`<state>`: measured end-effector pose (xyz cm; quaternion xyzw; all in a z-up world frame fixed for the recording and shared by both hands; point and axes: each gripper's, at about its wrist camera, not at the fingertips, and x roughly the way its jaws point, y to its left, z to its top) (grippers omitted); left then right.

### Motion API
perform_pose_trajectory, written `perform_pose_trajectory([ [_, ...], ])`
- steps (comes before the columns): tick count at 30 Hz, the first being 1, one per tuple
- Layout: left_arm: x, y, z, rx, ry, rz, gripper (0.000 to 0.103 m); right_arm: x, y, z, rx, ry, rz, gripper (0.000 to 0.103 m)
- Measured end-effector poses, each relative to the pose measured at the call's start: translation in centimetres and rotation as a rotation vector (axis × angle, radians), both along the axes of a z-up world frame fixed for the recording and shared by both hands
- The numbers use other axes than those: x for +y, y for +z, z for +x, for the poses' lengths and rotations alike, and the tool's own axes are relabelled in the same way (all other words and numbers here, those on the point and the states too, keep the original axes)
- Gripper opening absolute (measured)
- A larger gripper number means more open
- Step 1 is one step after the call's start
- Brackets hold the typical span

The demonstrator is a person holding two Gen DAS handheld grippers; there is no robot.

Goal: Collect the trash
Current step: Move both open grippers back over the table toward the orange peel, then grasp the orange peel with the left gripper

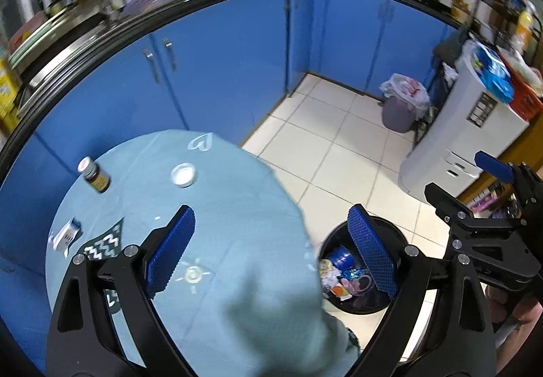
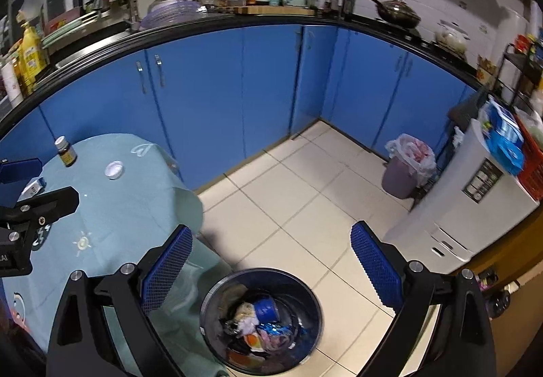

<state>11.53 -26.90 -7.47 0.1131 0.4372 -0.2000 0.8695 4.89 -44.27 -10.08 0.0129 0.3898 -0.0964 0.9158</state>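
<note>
Left gripper (image 1: 271, 251) spread wide, nothing held, right gripper (image 2: 271, 266) likewise wide and empty, black bin (image 2: 261, 321) of trash seen near, below it, small bottle (image 1: 94, 175) left far on table (image 1: 237, 207).

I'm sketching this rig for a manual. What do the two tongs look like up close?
Both the left tongs and the right tongs are matte black frames with silver bolts, ending in two flat fingers faced with blue dimpled pads. No cables or sleeves show.
</note>
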Motion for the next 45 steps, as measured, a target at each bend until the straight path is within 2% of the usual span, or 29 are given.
perform_pose_trajectory([
  [8,6.9,-1.5,3.2,0.032,0.162,0.003,0.09,6.1,-0.9,5.1,0.026,0.133,0.013,0.092],
  [18,18.6,-7.1,5.6,0.148,0.39,0.04,0.089,15.4,-4.7,12.7,0.107,0.281,0.05,0.092],
  [21,21.6,-8.5,6.0,0.179,0.439,0.043,0.089,18.3,-6.0,14.6,0.127,0.313,0.033,0.092],
  [25,24.5,-10.0,6.6,0.207,0.482,0.04,0.088,20.9,-7.6,17.0,0.157,0.333,0.021,0.091],
  [31,27.0,-12.4,7.2,0.249,0.509,0.029,0.084,22.6,-9.7,19.6,0.205,0.329,0.014,0.091],
  [34,27.7,-13.4,7.7,0.277,0.52,0.023,0.08,22.8,-10.7,20.4,0.226,0.325,0.016,0.091],
  [39,28.3,-14.8,8.2,0.313,0.52,0.022,0.066,22.8,-11.7,21.2,0.245,0.323,0.024,0.09],
  [42,28.5,-15.1,8.5,0.315,0.527,0.019,0.064,22.8,-12.3,21.8,0.268,0.33,0.04,0.078],
  [44,28.6,-15.1,8.5,0.303,0.527,0.02,0.063,22.9,-12.8,22.2,0.293,0.337,0.058,0.066],
  [45,28.5,-15.2,8.5,0.299,0.525,0.024,0.062,22.9,-12.9,22.3,0.292,0.34,0.067,0.065],
])
